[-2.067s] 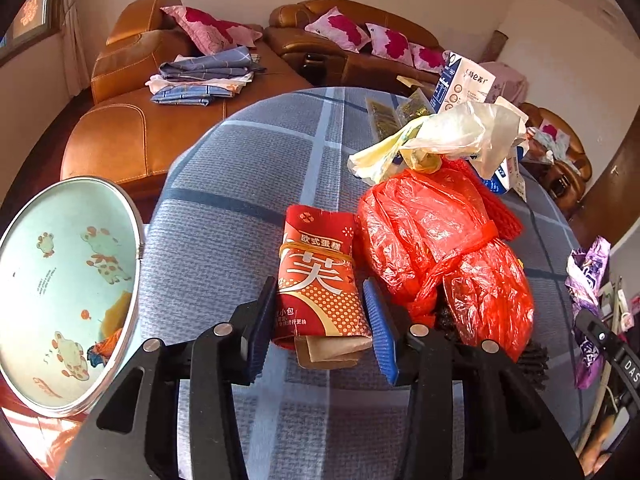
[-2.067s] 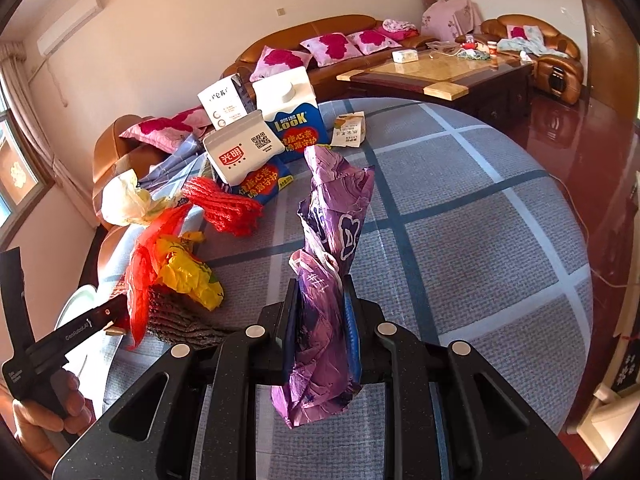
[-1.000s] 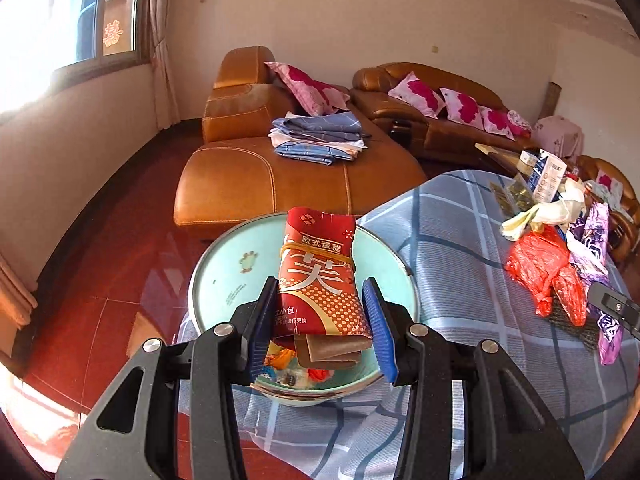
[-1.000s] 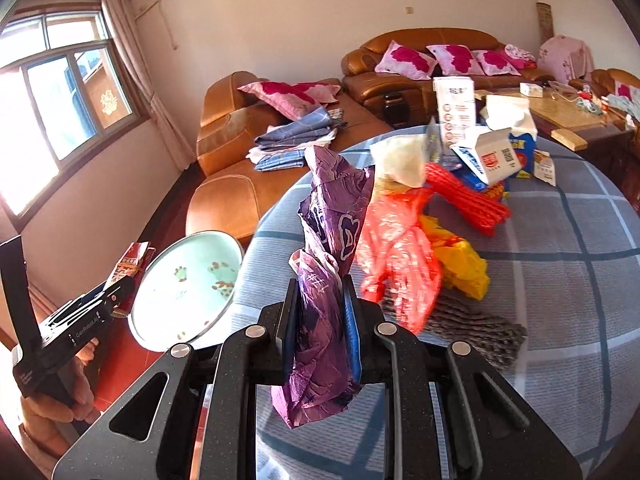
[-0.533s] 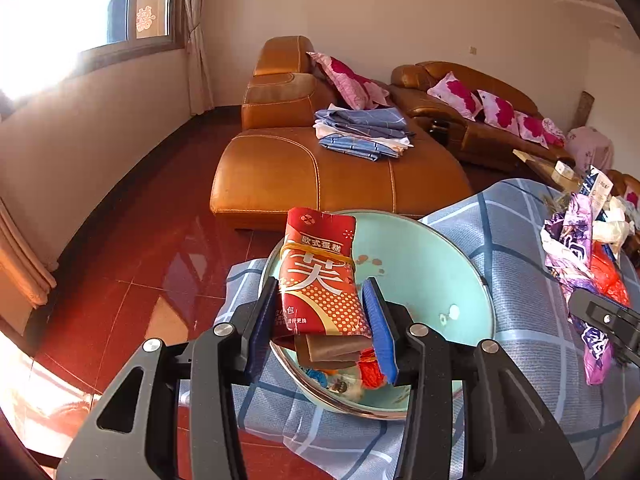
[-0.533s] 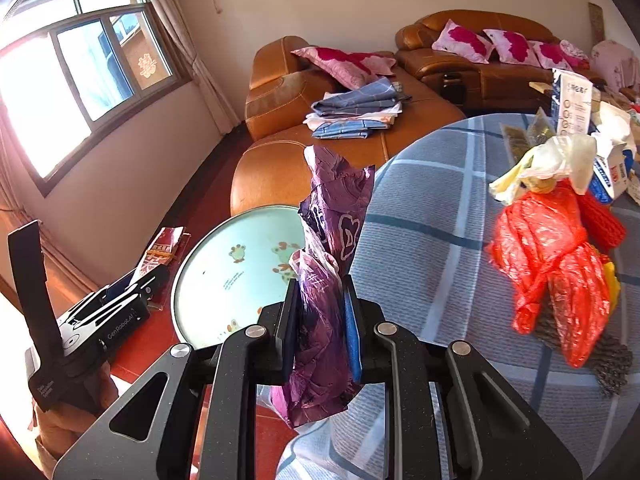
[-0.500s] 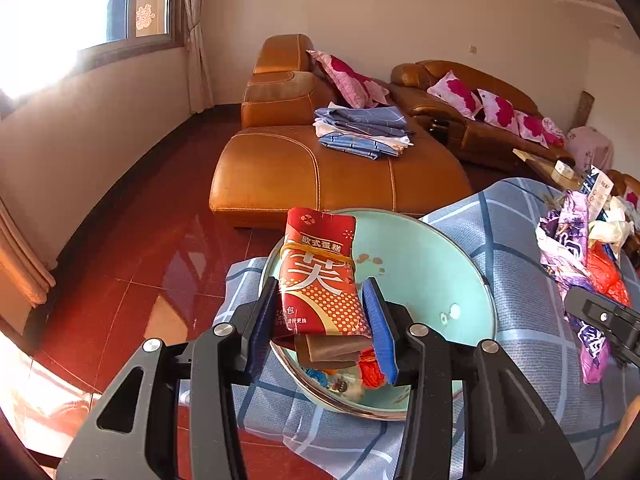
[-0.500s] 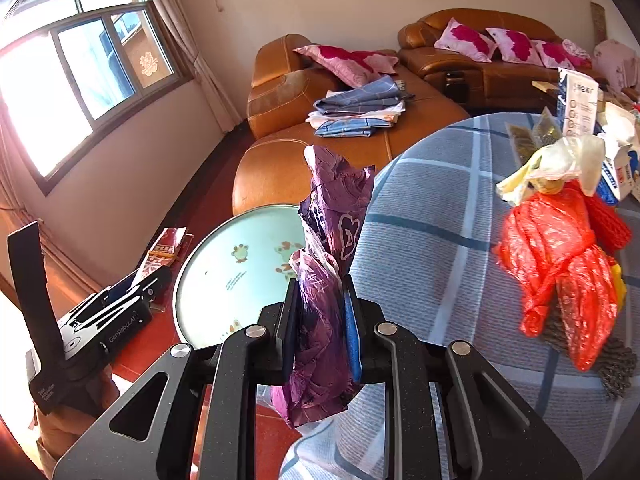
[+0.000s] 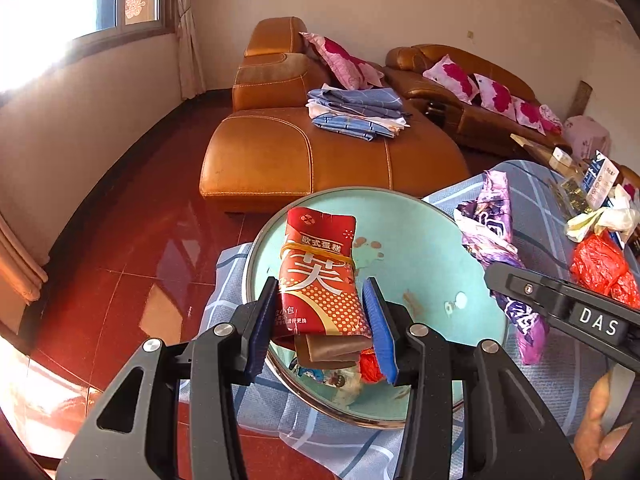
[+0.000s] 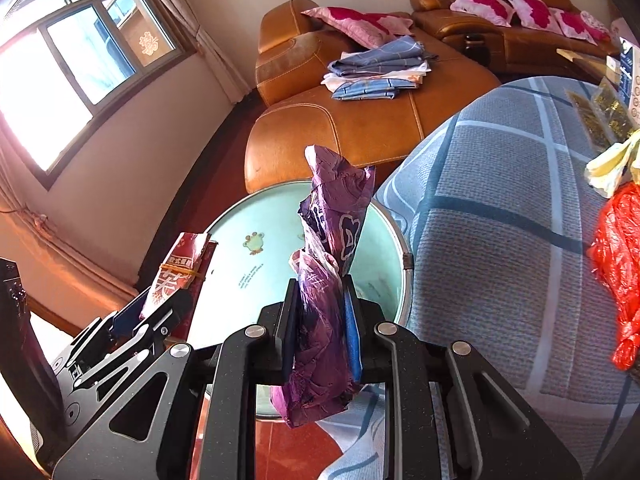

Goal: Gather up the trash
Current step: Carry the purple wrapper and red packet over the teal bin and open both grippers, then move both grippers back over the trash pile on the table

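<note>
My left gripper [image 9: 322,326] squeezes the red snack pack [image 9: 320,276] at the frame's middle, above the blue-green bowl [image 9: 420,240]. My right gripper [image 10: 320,320] pinches the purple wrapper [image 10: 328,248], also over that bowl, jaws almost closed.
</note>
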A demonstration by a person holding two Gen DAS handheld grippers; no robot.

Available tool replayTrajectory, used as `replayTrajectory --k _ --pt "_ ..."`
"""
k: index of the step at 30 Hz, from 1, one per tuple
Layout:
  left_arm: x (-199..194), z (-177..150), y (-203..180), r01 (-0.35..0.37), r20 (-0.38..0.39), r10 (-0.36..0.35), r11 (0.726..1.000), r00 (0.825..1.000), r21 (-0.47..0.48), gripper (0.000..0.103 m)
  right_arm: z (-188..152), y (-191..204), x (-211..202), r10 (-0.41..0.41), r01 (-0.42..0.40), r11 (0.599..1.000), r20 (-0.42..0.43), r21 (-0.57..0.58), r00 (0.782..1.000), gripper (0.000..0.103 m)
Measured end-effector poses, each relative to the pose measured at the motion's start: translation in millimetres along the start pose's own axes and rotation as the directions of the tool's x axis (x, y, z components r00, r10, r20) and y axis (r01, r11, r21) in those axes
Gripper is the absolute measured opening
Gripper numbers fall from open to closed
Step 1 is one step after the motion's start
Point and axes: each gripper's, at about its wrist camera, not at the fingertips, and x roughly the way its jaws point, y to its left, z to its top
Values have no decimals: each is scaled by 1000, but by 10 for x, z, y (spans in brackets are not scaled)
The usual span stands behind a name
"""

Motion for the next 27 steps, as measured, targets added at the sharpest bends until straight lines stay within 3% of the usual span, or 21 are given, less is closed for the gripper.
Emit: replayTrajectory --k 15,19,22,27 --pt "131 -26 -19 -7 -36 8 1000 999 13 43 18 19 310 -5 4 1000 -45 -27 999 26" --pt "148 -30 -19 -18 -43 19 1000 999 11 45 26 8 293 -3 2 1000 -39 -26 999 40" --pt "125 -28 -5 -32 -33 32 999 999 4 60 39 -3 216 -5 5 1000 -24 -29 1000 42" --pt "79 -35 -25 -46 -19 46 999 999 3 68 47 -91 -14 9 -9 1000 21 -2 1000 43"
